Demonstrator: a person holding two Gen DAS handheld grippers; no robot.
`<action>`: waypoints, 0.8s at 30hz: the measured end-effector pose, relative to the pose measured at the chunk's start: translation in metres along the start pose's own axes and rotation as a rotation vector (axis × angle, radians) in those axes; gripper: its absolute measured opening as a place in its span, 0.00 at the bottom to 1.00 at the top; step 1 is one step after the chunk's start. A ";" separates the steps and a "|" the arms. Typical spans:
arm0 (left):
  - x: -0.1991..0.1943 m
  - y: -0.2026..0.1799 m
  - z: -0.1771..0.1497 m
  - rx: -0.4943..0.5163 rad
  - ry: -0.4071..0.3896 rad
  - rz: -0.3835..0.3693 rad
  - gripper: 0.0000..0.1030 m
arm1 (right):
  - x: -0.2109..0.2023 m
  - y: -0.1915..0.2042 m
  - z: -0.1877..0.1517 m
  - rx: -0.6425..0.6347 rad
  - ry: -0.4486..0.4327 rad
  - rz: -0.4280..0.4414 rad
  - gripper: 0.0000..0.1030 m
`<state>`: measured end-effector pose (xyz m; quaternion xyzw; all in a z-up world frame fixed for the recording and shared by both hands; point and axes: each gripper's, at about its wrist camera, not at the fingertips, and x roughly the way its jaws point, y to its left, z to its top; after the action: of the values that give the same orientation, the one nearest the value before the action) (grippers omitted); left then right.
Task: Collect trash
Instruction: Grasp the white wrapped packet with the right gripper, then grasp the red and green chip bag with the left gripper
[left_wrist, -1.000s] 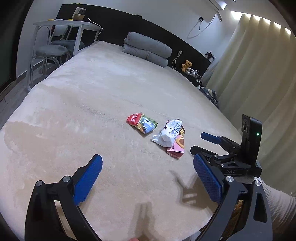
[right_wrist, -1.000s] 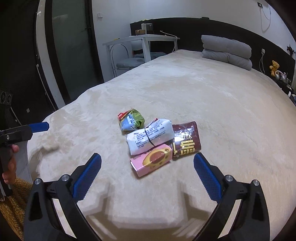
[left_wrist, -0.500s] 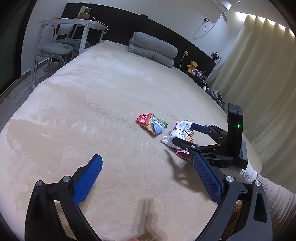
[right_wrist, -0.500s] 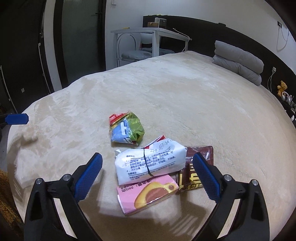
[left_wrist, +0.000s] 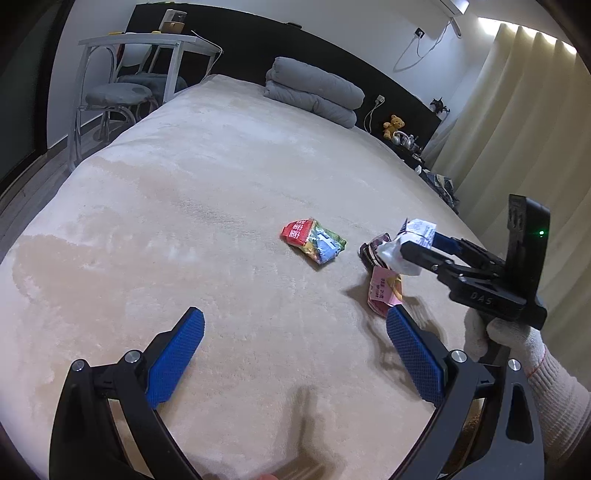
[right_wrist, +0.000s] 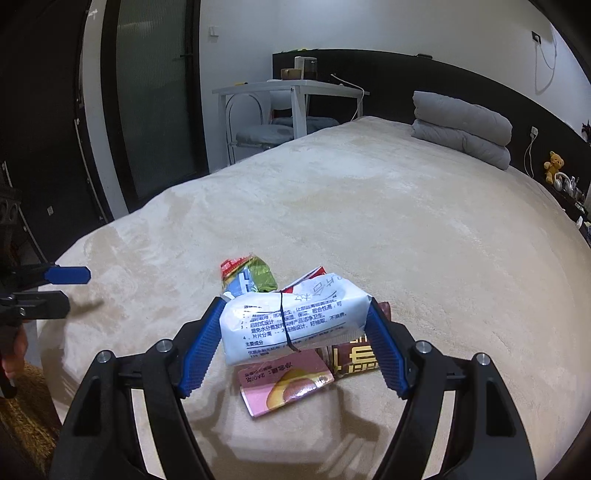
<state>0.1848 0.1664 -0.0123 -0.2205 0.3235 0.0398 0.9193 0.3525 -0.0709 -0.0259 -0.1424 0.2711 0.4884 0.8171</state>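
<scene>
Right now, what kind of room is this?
Most likely a bedroom: a big bed with a beige blanket, a folded grey quilt by the dark headboard, and a teddy bear beside it.

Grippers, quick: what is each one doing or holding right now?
Left gripper: open, nothing between its fingers.
Right gripper: fingers closing on the white wipes pack, pads already pressing its ends; pack looks lifted off the bed.
</scene>
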 end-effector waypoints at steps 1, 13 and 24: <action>0.002 -0.002 0.000 0.006 0.003 0.004 0.94 | -0.007 -0.001 0.000 0.012 -0.008 0.002 0.72; 0.034 -0.035 0.009 0.108 0.023 0.067 0.94 | -0.084 -0.016 -0.021 0.120 -0.065 0.006 0.72; 0.080 -0.047 0.033 0.141 0.016 0.136 0.94 | -0.129 -0.029 -0.055 0.236 -0.056 0.010 0.72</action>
<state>0.2772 0.1330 -0.0206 -0.1329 0.3471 0.0772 0.9252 0.3130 -0.2057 0.0031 -0.0301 0.3046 0.4611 0.8329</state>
